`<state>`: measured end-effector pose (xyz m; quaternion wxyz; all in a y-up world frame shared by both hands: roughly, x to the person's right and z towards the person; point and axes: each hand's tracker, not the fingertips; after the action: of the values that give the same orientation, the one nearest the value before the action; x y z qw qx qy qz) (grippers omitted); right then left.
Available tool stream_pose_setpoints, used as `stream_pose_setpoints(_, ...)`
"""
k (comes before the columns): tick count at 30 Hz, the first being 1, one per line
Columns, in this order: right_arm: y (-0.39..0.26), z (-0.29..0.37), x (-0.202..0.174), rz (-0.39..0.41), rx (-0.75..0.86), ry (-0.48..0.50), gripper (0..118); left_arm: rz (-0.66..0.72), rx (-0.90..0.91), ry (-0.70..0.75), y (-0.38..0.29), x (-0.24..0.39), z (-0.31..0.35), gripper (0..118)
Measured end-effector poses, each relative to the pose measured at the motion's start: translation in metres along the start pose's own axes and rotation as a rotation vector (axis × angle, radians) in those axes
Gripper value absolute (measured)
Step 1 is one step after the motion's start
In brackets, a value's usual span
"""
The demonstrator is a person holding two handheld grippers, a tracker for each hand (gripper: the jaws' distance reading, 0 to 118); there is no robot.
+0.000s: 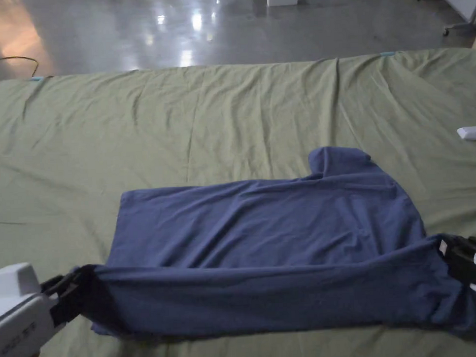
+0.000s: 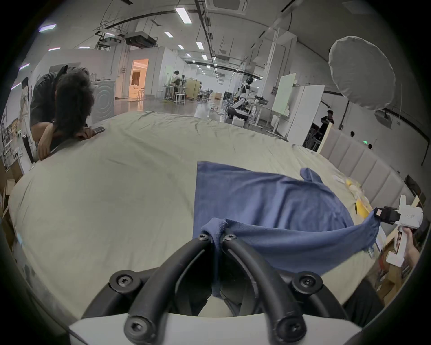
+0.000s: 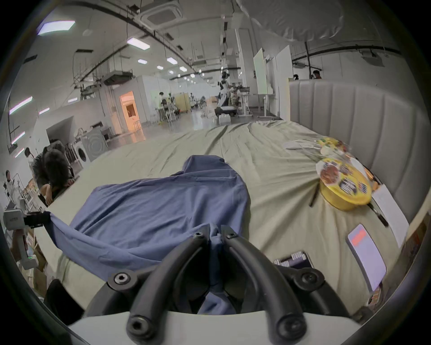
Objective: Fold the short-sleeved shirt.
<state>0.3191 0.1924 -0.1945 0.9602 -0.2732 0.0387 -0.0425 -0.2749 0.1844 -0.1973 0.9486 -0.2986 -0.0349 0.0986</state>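
A blue short-sleeved shirt lies on the green bed sheet, one sleeve sticking up at the far right. Its near edge is lifted and stretched taut between my two grippers. My left gripper is shut on the near left corner of the shirt, blue cloth bunched between the jaws at my left gripper. My right gripper is shut on the near right corner, and cloth of the shirt is pinched at my right gripper.
A white object lies on the sheet at the right edge. A yellow bowl, a phone and papers sit by the padded headboard. A person leans on the bed's far left side. Shiny floor lies beyond the bed.
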Motion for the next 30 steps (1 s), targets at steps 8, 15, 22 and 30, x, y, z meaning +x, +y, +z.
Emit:
stream_pose_setpoints(8, 0.019, -0.124, 0.011, -0.044, -0.253, -0.129, 14, 0.013, -0.162, 0.099, 0.042, 0.003, -0.112, 26)
stream_pose_setpoints(15, 0.018, -0.105, 0.018, -0.020, -0.200, -0.115, 74, -0.050, -0.083, 0.097, 0.038, 0.006, -0.086, 80)
stream_pose_setpoints(22, 0.023, 0.039, -0.005, 0.048, 0.151, -0.005, 74, 0.016, 0.220, -0.050, 0.040, 0.018, 0.067, 80)
stream_pose_setpoints(30, -0.015, 0.160, -0.049, -0.021, 0.330, -0.017, 73, -0.301, 0.438, 0.049, -0.005, 0.081, 0.199, 79)
